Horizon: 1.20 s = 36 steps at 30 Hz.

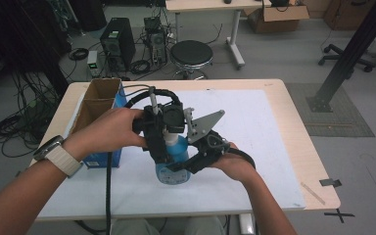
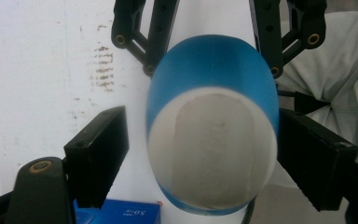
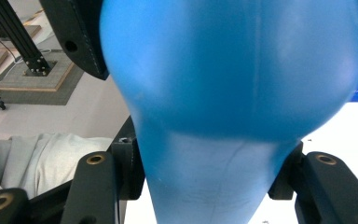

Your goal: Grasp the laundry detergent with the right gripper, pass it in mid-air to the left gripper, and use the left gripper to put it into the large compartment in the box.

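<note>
Standing at the centre of the high view, near the table's (image 1: 274, 103) front edge, a blue bottle (image 1: 172, 164) rests upright on the white mat (image 1: 254, 142), its long axis vertical and its top pointing up. Right gripper (image 1: 191, 164) clamps the bottle's lower body from the right; in the right gripper view the blue wall (image 3: 233, 70) sits between its jaws. Left gripper (image 1: 164, 134) comes in from above at the neck, jaws half-closed: in the left gripper view the white cap (image 2: 212, 149) lies between them, one pad touching or nearly so, the other apart. Judged progress: bottle steadied, cap not yet gripped; opening remains. At left, a cardboard box (image 1: 95, 103).
</note>
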Each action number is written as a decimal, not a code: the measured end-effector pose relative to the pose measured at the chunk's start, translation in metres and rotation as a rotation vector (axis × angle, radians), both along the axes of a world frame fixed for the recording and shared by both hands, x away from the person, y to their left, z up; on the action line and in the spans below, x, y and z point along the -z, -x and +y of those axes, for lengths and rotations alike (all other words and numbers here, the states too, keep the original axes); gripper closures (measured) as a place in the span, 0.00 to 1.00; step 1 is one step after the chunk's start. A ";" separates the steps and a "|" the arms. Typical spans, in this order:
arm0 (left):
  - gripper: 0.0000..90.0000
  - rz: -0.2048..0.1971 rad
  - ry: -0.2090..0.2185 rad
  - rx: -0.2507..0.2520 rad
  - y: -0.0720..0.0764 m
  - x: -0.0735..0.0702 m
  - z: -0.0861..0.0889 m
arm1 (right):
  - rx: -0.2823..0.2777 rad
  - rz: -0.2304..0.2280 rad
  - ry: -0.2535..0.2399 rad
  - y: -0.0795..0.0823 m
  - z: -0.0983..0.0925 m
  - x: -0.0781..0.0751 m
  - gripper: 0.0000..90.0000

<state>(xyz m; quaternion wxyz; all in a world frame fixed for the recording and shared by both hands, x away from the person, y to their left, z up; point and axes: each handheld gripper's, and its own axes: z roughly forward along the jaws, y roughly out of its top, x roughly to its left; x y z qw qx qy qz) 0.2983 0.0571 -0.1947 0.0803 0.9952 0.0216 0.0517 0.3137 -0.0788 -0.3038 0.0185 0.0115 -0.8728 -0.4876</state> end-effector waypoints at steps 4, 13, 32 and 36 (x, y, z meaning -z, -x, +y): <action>0.25 0.000 0.002 0.001 0.000 0.000 0.000 | 0.000 0.000 -0.001 0.000 0.000 0.000 0.49; 0.30 0.004 0.001 0.004 0.000 0.001 -0.001 | 0.002 -0.002 0.000 0.000 -0.001 0.001 0.49; 0.42 0.012 0.015 0.023 0.002 0.003 0.000 | -0.006 -0.002 -0.002 0.001 -0.001 0.003 0.49; 0.42 0.006 0.018 0.022 0.003 0.003 0.001 | -0.010 -0.002 -0.002 0.001 -0.001 0.003 0.49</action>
